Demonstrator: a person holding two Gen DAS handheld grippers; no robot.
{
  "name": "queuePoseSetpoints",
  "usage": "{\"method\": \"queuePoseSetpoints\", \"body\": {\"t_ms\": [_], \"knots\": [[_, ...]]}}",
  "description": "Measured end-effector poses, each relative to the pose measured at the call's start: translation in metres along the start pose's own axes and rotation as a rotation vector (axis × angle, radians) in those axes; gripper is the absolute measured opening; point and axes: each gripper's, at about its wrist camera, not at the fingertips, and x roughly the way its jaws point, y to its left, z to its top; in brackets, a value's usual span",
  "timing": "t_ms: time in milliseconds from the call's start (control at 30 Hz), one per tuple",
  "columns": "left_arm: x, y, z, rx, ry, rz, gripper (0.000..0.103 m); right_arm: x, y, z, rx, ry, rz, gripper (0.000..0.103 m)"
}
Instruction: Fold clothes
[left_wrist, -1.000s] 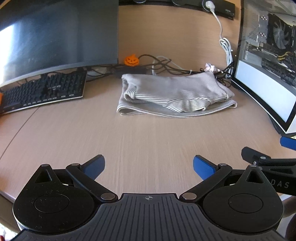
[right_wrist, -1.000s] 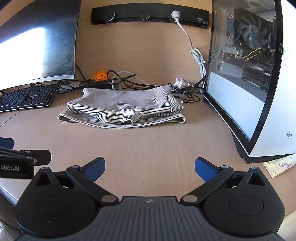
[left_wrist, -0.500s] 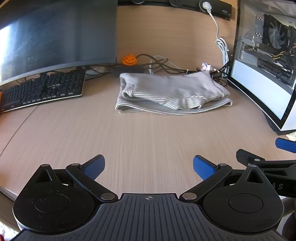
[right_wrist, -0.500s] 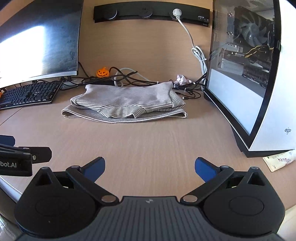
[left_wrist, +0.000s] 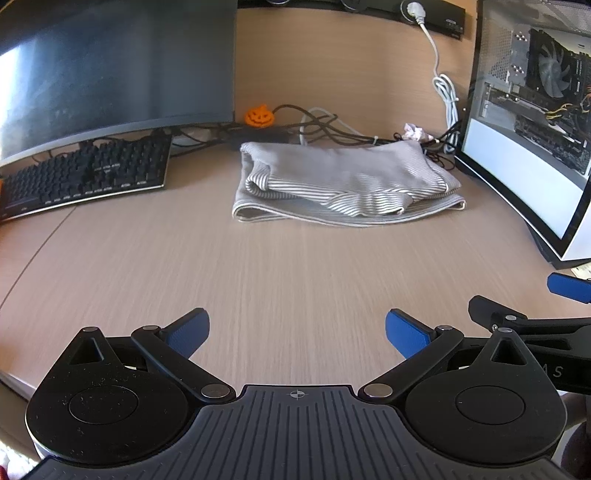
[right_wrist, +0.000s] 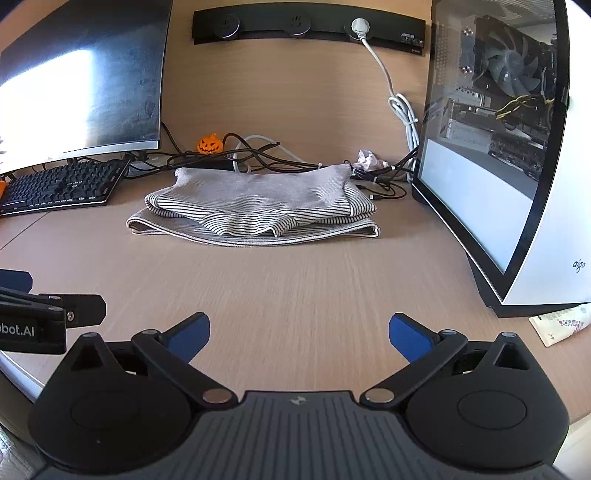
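A grey-and-white striped garment (left_wrist: 343, 184) lies folded in a flat stack at the back of the wooden desk (left_wrist: 288, 273); it also shows in the right wrist view (right_wrist: 255, 205). My left gripper (left_wrist: 295, 328) is open and empty, low over the desk's front edge, well short of the garment. My right gripper (right_wrist: 299, 330) is open and empty, also near the front edge. Each gripper's side shows at the edge of the other's view.
A black keyboard (left_wrist: 85, 177) and a dark monitor (left_wrist: 110, 70) stand at the left. A white PC case with a glass side (right_wrist: 517, 166) stands at the right. Tangled cables (right_wrist: 280, 158) and an orange pumpkin figure (right_wrist: 209, 144) lie behind the garment. A small white packet (right_wrist: 557, 325) lies by the case.
Both grippers have drawn back from the garment and risen slightly; it looks smaller and farther away. Both stay open and empty. The garment has not moved.
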Motion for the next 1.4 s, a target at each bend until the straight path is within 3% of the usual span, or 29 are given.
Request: {"method": "queuePoseSetpoints", "body": {"t_ms": [1400], "knots": [[0.0013,0.0061,0.0008,0.02,-0.007,-0.01,0.103,0.0011,0.0069,0.0013,-0.004,0.006,-0.024,0.103]]}}
